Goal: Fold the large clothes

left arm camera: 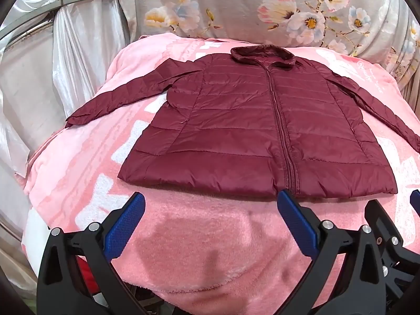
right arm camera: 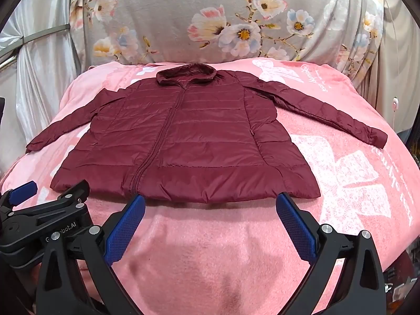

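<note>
Blue-padded tongs fill the bottom of both views, and both pairs are spread wide with nothing between their pads. In the left wrist view the left tongs (left arm camera: 210,211) hang above bare pink blanket (left arm camera: 199,236) at lower centre, their tips just short of the jacket's hem; a sliver of the other tool shows at the lower right edge. In the right wrist view the right tongs (right arm camera: 210,211) sit likewise at lower centre, with the left tool's black body at lower left.

Across the middle of each frame lies the maroon quilted jacket (right arm camera: 181,141), front up, zipper closed, collar toward the top of the frame. Going left to right in the right wrist view: the left-hand sleeve (right arm camera: 60,134) runs down toward the left edge, then the flat body, then the right-hand sleeve (right arm camera: 333,115) stretches out toward the right edge. The jacket rests on the blanket, which seems to cover a bed; floral fabric (right arm camera: 236,26) rises behind it across the top of the frame.

By my judgement folding has not begun: the garment is spread flat and untouched, so this is the approach to the first grasp. The next move likely calls for each pair of tongs to travel outward to a sleeve cuff or a hem corner, pinch only the jacket's slippery shell and not the plush beneath, and carry it inward over the body.
</note>
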The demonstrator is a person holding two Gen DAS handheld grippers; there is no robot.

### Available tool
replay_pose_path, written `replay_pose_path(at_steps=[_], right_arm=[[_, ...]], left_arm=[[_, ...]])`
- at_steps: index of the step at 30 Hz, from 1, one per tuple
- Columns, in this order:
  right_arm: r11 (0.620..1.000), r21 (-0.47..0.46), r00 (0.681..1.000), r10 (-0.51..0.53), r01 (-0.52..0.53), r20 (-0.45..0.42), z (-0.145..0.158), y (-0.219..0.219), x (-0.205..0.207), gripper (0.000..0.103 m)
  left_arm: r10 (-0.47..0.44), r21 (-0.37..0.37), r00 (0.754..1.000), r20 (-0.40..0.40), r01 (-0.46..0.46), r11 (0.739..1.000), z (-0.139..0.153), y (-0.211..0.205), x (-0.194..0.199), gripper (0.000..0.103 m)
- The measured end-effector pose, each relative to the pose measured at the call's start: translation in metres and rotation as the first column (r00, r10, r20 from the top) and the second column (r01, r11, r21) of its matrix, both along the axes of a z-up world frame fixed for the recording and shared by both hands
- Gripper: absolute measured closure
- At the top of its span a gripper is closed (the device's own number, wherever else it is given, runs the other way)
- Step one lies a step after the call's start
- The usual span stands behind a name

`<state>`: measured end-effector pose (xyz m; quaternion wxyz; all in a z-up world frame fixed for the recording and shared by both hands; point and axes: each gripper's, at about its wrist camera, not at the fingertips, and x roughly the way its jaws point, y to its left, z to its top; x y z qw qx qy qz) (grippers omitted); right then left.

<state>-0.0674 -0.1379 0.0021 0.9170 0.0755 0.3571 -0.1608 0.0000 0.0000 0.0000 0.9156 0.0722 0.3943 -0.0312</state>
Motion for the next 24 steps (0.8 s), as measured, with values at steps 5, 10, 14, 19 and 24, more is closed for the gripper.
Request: replay_pose_path(at_steps=[5, 10, 14, 19, 24], right_arm=[[1.000, 0.001, 1.000, 0.001, -0.001, 0.003, -0.0035, -0.0018, -0.0021, 0.005], [1.000, 0.000, 1.000, 0.001, -0.001, 0.002, -0.0040, -0.0017, -0.0010, 0.005], [1.000, 0.000, 1.000, 0.002, -0.002, 0.002, -0.0035, -0.0010, -0.0006, 0.005], [1.000, -0.002, 1.000, 0.000, 0.000, 0.002, -0.0036, -0.0007, -0.0005, 0.005], [1.000, 0.000, 1.000, 0.000, 0.000, 0.001, -0.0035, -0.0003, -0.0003, 0.005]], left_arm=[[0.000, -0.001, 1.000, -0.001, 0.000, 1.000, -0.0003, 0.0010, 0.0000, 0.005], [0.000, -0.001, 1.000, -0.002, 0.000, 1.000, 0.0003, 0.0016, 0.0007, 0.005], [0.001, 0.002, 1.000, -0.002, -0.001, 1.000, 0.0005, 0.0016, 0.0009, 0.005], [-0.001, 0.003, 1.000, -0.002, 0.001, 1.000, 0.0005, 0.0021, 0.0011, 0.005], [-0.001, 0.003, 1.000, -0.001, 0.001, 1.000, 0.0004, 0.0021, 0.0007, 0.005]])
